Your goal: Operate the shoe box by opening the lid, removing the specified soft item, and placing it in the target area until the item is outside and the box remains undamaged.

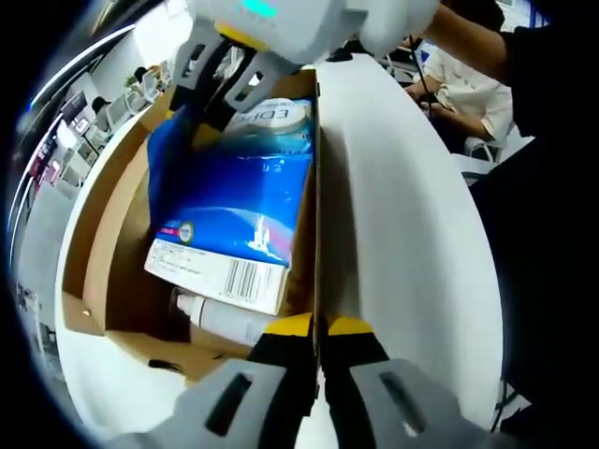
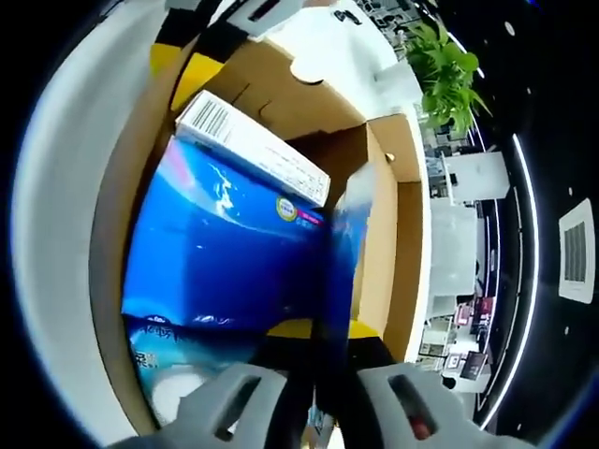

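Observation:
The shoe box [image 1: 103, 234] stands open, brown inside and white outside, with its white lid [image 1: 402, 215] folded out to the right. In it lies a soft blue plastic pack [image 1: 234, 196] with a barcode label. My left gripper [image 1: 318, 351] is shut on the thin cardboard edge where the lid meets the box wall. At the pack's far end my right gripper [image 1: 225, 79] pinches its blue wrapping. In the right gripper view, that gripper [image 2: 328, 346] is shut on a raised blue flap of the pack [image 2: 215, 243] inside the box [image 2: 384, 234]. The left gripper [image 2: 192, 56] shows at the top.
A white bottle [image 1: 225, 323] lies on the box floor, partly under the pack. A person in white [image 1: 468, 84] sits beyond the lid. A green plant [image 2: 445, 75] and office furniture stand past the box's far end.

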The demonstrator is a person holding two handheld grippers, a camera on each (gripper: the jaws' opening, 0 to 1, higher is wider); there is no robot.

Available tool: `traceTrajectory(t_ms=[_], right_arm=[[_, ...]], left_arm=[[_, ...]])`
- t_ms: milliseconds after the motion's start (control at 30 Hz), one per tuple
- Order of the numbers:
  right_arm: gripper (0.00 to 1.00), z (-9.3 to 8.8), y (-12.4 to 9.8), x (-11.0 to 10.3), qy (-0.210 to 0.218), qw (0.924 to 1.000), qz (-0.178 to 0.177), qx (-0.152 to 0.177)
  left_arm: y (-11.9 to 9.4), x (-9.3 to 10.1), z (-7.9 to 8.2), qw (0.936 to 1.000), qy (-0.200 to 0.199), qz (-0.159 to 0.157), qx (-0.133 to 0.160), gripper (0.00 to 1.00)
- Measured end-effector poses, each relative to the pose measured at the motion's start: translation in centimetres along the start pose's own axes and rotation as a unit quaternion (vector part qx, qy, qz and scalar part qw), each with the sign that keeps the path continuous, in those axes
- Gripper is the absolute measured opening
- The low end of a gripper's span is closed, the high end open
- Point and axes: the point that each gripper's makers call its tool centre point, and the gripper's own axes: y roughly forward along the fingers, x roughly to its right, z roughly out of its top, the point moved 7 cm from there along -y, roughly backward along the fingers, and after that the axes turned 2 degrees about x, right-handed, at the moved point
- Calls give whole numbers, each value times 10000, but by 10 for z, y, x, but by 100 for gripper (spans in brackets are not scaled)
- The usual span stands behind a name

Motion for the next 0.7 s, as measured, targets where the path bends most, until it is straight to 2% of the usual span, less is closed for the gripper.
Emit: traceTrajectory(t_ms=[133,333,500,700], right_arm=[[1,-1,0,3,-49,10000,-65,9],[1,-2,-17,7,-162,9995,-265,12],[1,-13,-32,14,-168,9988,-463,-44],[1,-36,-54,23,-120,9974,-680,-194]], left_arm=[[0,0,0,10000,-3,0,-3,2],[0,0,0,10000,-16,-12,8,2],[0,-1,0,10000,-25,-20,11,2],[0,-1,0,10000,-39,-13,-1,2]])
